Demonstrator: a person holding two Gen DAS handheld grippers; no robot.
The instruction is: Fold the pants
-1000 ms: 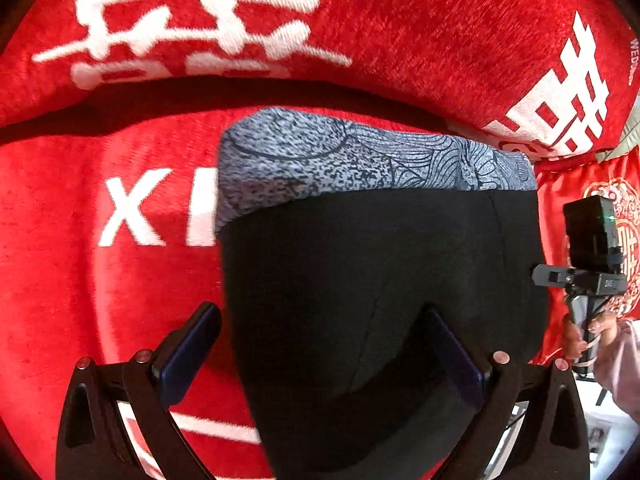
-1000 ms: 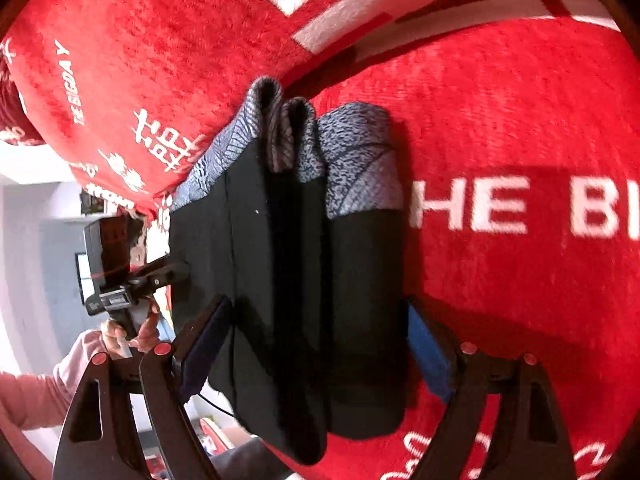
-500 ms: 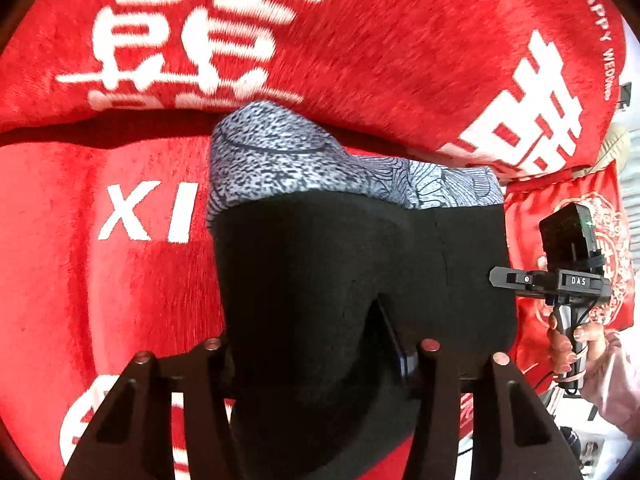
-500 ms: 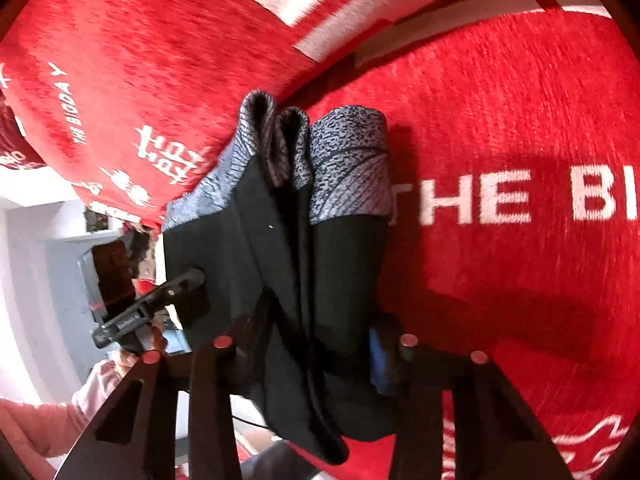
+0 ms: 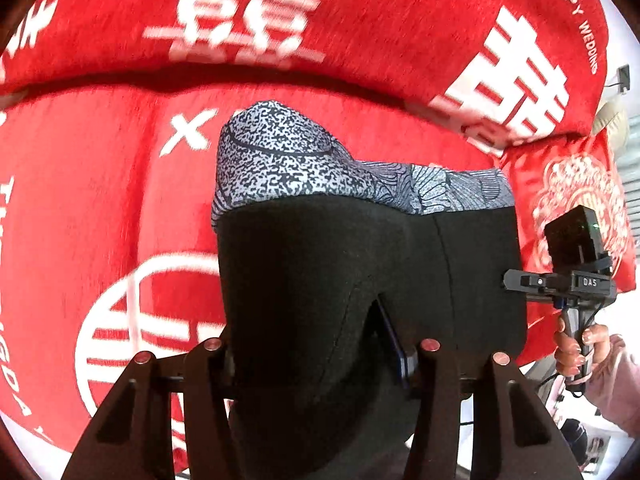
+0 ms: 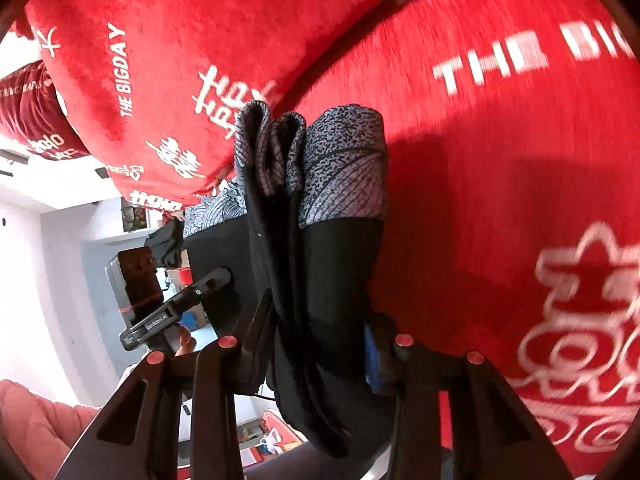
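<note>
The pants (image 5: 320, 264) are folded into a thick black bundle with a grey patterned waistband (image 5: 280, 160) at the far end. My left gripper (image 5: 316, 348) is shut on the near edge of the bundle and holds it above the red sofa seat (image 5: 88, 208). My right gripper (image 6: 316, 340) is shut on the side of the same pants (image 6: 316, 264), where several stacked layers show edge-on. The right gripper shows at the right of the left wrist view (image 5: 568, 280). The left gripper shows at the left of the right wrist view (image 6: 176, 312).
Red back cushions with white characters (image 5: 360, 24) stand behind the seat. A smaller red embroidered cushion (image 5: 576, 184) lies at the right. The room floor and clutter (image 6: 80, 280) show past the sofa's edge.
Both grippers have closed on the folded pants and lifted the bundle off the seat. The bundle now hangs between them, farther from the cushions.
</note>
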